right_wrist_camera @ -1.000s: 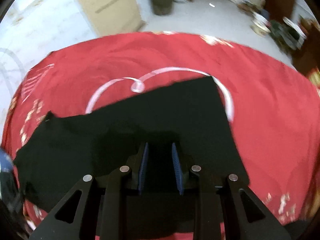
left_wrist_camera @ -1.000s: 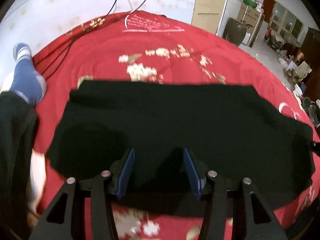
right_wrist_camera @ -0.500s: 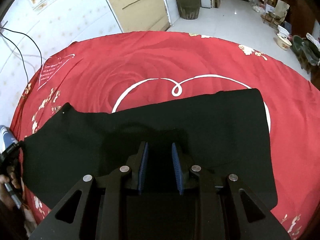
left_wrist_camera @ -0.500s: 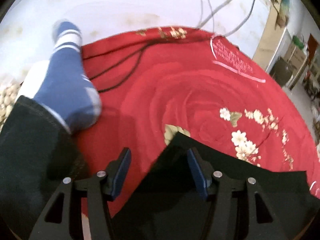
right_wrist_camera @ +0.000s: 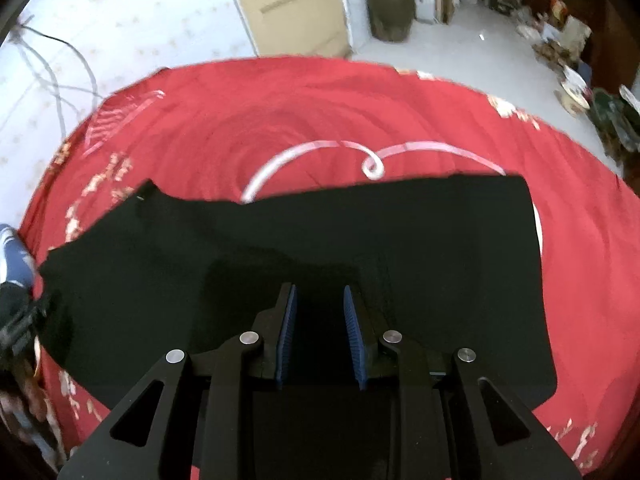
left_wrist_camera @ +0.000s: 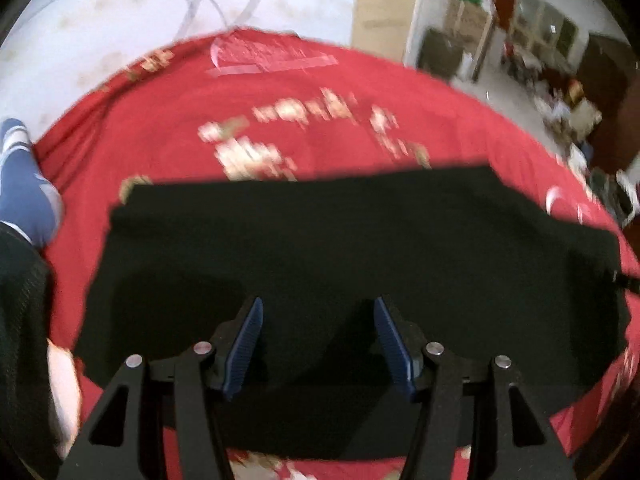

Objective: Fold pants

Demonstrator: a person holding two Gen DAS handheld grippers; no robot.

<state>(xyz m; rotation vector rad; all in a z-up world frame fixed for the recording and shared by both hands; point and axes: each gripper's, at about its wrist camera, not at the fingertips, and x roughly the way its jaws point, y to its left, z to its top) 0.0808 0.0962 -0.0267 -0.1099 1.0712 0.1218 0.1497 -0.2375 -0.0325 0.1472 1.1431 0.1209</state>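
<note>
The black pants (left_wrist_camera: 340,248) lie flat as a long folded strip on the red bedspread (left_wrist_camera: 280,92). They also show in the right wrist view (right_wrist_camera: 360,232). My left gripper (left_wrist_camera: 318,320) is open and empty, hovering over the near edge of the pants toward their left end. My right gripper (right_wrist_camera: 318,304) is open with a narrower gap and empty, over the pants near their right half. The left gripper's dark tip shows at the far left of the right wrist view (right_wrist_camera: 16,320).
The bedspread has a white heart outline (right_wrist_camera: 372,160) and flower prints (left_wrist_camera: 248,156). A person's leg in a blue sock (left_wrist_camera: 24,192) rests at the bed's left edge. Cables (right_wrist_camera: 52,76) hang on the wall. A cluttered floor (right_wrist_camera: 560,32) lies beyond the bed.
My left gripper swung left toward the sock and the pants' corner, then back over the pants. My right gripper's view shifted slightly; its jaws kept the same gap.
</note>
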